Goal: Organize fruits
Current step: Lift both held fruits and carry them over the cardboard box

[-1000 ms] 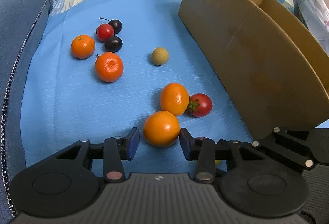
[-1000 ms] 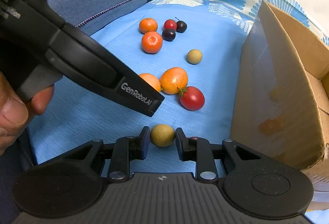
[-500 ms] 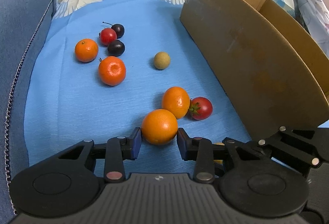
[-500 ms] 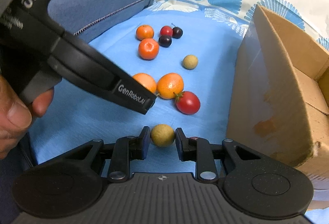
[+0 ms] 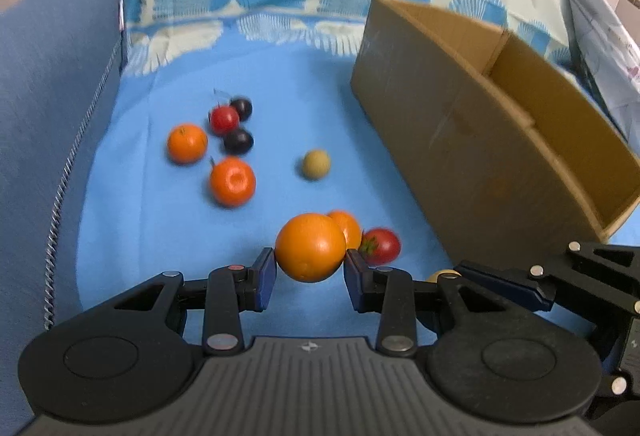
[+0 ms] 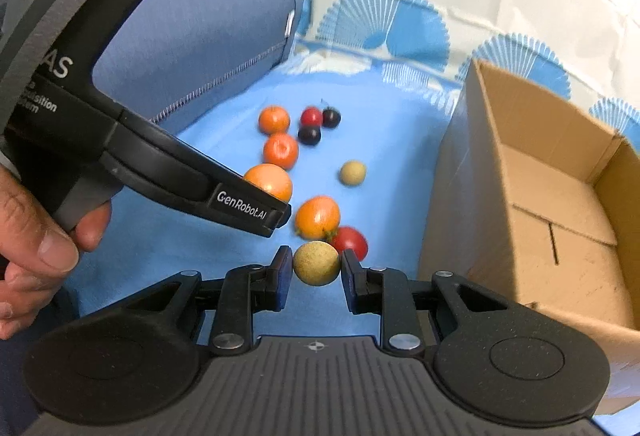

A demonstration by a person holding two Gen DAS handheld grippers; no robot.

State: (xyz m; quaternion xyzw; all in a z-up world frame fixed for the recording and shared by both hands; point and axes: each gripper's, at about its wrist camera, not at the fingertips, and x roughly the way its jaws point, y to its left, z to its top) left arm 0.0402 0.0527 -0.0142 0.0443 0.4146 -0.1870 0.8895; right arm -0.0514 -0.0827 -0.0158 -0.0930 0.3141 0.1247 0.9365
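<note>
Setting: while both grippers are held over the blue cloth (image 5: 152,236), an open cardboard box (image 5: 460,140) is seen at the cloth's right side.
Left gripper (image 5: 311,272): its pads are pressed on a large orange (image 5: 310,246), which is raised off the cloth in front of the box's near corner.
Right gripper (image 6: 316,276): it is clamped on a small tan fruit (image 6: 316,262), held just left of the box's near wall (the box floor shown in this view is bare).
Near the box: a second orange (image 6: 318,217) and a red tomato (image 6: 352,241) are touching each other on the cloth, beside the box's near corner.
Mid-cloth: another tan fruit (image 5: 316,164) is lying alone, left of the box's long wall.
Far from the box: two tangerines (image 5: 187,142) (image 5: 232,181), a red cherry (image 5: 224,119) and two dark cherries (image 5: 241,108) (image 5: 238,141) are clustered well left of the box.
Hand (image 6: 36,248): fingers are wrapped on the left gripper's handle.
</note>
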